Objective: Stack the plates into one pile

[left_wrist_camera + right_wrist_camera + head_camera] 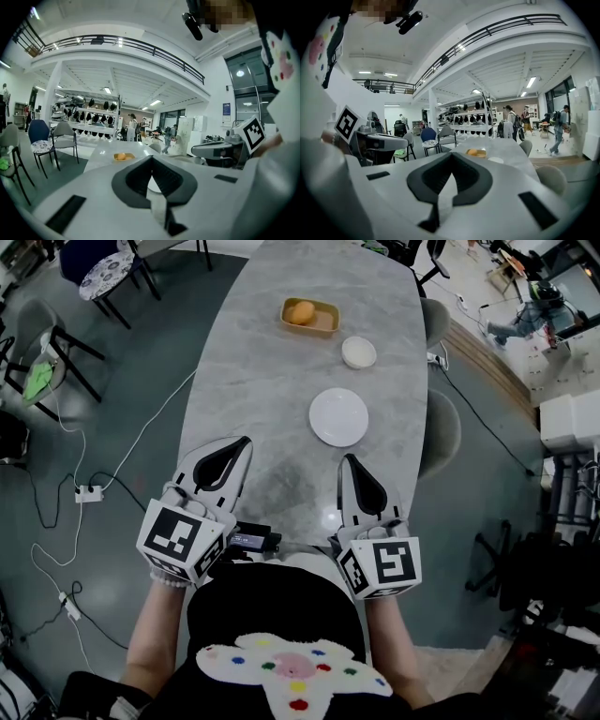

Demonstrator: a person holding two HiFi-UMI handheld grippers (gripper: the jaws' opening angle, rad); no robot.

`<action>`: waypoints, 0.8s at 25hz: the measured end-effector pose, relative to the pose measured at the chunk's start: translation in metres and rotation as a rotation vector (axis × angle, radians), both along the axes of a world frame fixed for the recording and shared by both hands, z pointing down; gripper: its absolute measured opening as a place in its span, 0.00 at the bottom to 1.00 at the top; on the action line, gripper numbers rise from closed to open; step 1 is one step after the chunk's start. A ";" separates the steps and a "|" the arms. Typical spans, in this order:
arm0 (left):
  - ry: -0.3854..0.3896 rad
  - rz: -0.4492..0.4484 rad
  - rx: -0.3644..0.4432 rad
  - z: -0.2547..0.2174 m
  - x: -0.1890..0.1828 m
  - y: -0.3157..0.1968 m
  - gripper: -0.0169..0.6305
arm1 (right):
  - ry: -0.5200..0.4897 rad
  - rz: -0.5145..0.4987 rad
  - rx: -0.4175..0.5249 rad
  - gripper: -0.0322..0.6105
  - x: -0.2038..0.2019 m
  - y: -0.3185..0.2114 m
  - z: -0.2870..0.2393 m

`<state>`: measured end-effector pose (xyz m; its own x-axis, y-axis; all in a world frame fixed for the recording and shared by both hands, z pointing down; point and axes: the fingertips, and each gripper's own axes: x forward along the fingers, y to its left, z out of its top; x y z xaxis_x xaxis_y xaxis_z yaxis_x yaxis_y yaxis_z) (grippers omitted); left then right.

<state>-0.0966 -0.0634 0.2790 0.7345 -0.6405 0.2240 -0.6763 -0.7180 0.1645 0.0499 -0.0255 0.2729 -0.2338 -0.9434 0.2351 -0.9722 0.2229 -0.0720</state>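
A large white plate (338, 417) lies on the grey marble table (262, 399), just right of the middle. Farther away sits a smaller white plate (358, 352), which also shows in the right gripper view (496, 160). My left gripper (246, 442) hovers over the near left of the table, shut and empty, its jaws together (151, 157). Nearer the table's front edge, my right gripper (347, 461) sits just short of the large plate. It too is shut with nothing in it (451, 154). Neither gripper touches a plate.
A yellow tray (310, 315) with an orange fruit (300, 312) stands at the far end of the table. Chairs (441, 423) stand along the right side, more chairs (47, 343) to the left. Cables and a power strip (89, 492) lie on the floor at left.
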 end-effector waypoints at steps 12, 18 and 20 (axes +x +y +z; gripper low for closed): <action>-0.005 0.002 0.000 0.001 0.001 -0.002 0.04 | 0.000 -0.010 -0.004 0.05 -0.002 -0.004 0.000; -0.008 -0.001 -0.001 0.002 0.000 -0.003 0.04 | 0.004 -0.014 -0.006 0.05 -0.003 -0.005 0.001; -0.007 -0.001 -0.001 0.002 0.001 -0.003 0.04 | 0.005 -0.016 -0.009 0.05 -0.003 -0.005 0.002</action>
<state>-0.0956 -0.0667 0.2809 0.7324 -0.6407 0.2302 -0.6780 -0.7173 0.1606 0.0467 -0.0305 0.2745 -0.2475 -0.9373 0.2452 -0.9689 0.2377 -0.0692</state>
